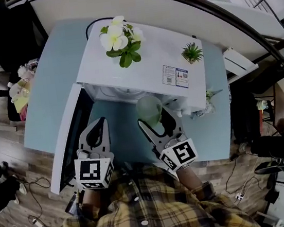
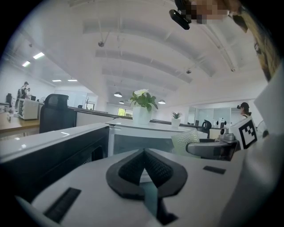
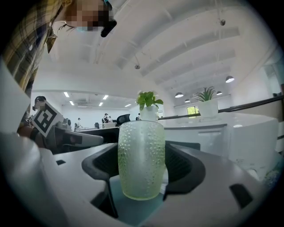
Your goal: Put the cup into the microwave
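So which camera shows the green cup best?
The right gripper view: the cup stands close and whole between the right gripper's tongs. The head view shows its top; the left gripper view only a small part.

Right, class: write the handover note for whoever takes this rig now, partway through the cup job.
Left gripper: jaws shut, empty, beside the open microwave door.
Right gripper: jaws shut on the green cup, held upright in front of the microwave opening.
Done: door open, cup grasped.
Left: carry the cup inside, set it down, release.
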Available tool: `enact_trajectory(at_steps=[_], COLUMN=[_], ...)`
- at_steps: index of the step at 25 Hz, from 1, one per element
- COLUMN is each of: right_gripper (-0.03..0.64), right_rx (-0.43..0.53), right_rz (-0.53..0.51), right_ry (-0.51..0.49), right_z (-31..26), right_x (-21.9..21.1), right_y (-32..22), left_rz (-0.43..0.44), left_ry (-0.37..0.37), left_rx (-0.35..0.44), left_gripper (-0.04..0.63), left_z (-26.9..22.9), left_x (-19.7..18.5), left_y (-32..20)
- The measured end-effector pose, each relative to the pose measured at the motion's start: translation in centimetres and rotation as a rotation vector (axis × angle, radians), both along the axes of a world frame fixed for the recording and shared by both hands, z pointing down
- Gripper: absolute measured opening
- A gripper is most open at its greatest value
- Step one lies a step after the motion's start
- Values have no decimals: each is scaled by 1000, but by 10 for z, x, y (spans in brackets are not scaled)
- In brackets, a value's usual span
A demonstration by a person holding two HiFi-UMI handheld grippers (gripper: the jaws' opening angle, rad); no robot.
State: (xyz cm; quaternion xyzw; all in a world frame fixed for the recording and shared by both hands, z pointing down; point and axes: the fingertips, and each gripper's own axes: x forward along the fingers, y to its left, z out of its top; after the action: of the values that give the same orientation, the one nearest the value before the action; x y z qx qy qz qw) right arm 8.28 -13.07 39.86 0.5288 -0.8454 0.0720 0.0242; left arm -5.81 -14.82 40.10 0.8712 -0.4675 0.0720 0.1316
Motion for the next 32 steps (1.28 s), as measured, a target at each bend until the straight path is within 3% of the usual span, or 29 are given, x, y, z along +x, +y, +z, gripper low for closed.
enact_trajectory(at_steps=[8, 32], right_gripper=[331, 331], right_rx=[-28, -77], right_rz=[-35, 72], right_ry=[5, -22], right_z=[20, 87], right_x=[-14, -11], right_y=[-6, -58], left_rz=[-4, 102], left_ry=[-11, -21], left_rx=[-27, -86], left_gripper=[-9, -9], left_z=[13, 49], left_x=[-3, 24], left_y=[8, 16])
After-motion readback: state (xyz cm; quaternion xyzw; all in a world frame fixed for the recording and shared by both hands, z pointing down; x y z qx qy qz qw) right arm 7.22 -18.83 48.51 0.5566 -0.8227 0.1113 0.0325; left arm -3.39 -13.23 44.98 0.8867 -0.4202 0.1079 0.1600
